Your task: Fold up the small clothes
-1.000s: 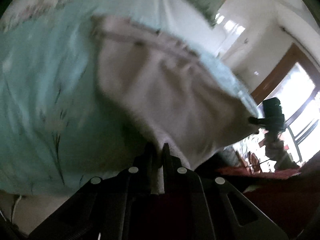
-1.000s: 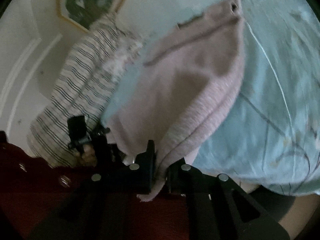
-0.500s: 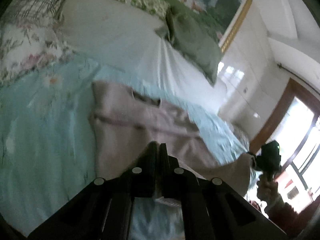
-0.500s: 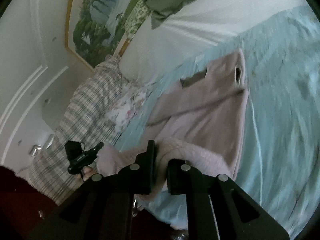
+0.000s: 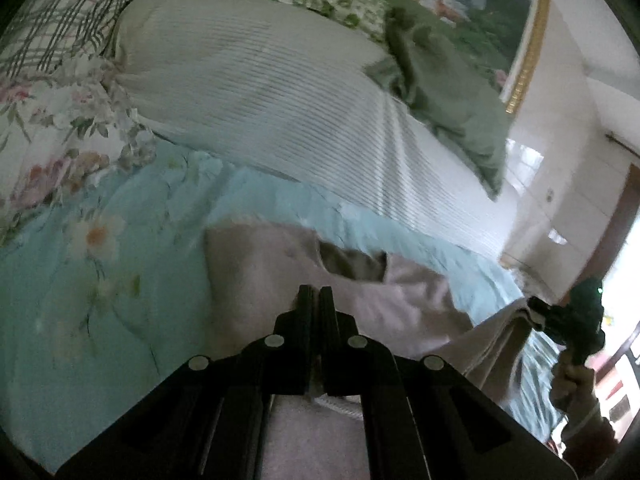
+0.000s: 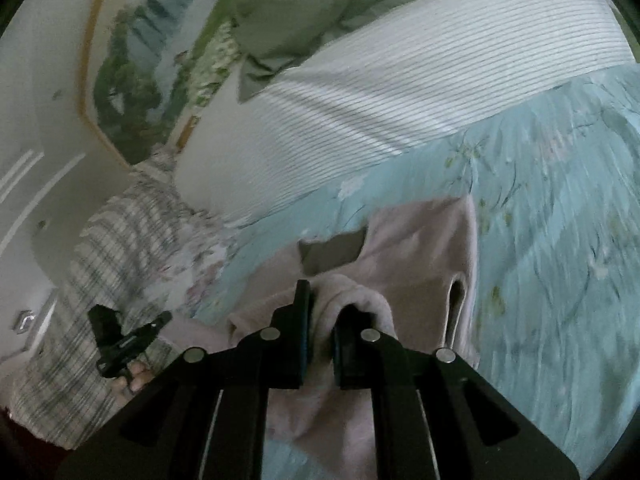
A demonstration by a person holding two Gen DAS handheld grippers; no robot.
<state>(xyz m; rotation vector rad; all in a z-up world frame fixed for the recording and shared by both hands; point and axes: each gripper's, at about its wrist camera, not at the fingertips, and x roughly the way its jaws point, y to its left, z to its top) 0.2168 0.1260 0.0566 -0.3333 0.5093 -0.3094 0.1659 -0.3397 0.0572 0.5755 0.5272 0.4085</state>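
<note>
A pale pink knitted garment (image 5: 256, 276) lies on the light blue floral bedspread (image 5: 80, 280), its far part flat, with a darker neck patch (image 5: 352, 264). My left gripper (image 5: 316, 300) is shut on the garment's near edge and holds it over the flat part. My right gripper (image 6: 324, 308) is shut on a bunched fold of the same garment (image 6: 420, 248). Each gripper shows in the other's view, the right one (image 5: 576, 320) at far right and the left one (image 6: 124, 340) at lower left, both gripping the raised near hem.
A white striped quilt (image 5: 280, 92) and a green pillow (image 5: 448, 92) lie beyond the garment. A floral pillow (image 5: 52, 120) and a plaid one (image 5: 52, 12) sit at the left. A framed painting (image 6: 136, 80) hangs on the wall behind.
Both grippers have carried the garment's near hem up and forward over its far part. The views swung from the hanging cloth up toward the head of the bed.
</note>
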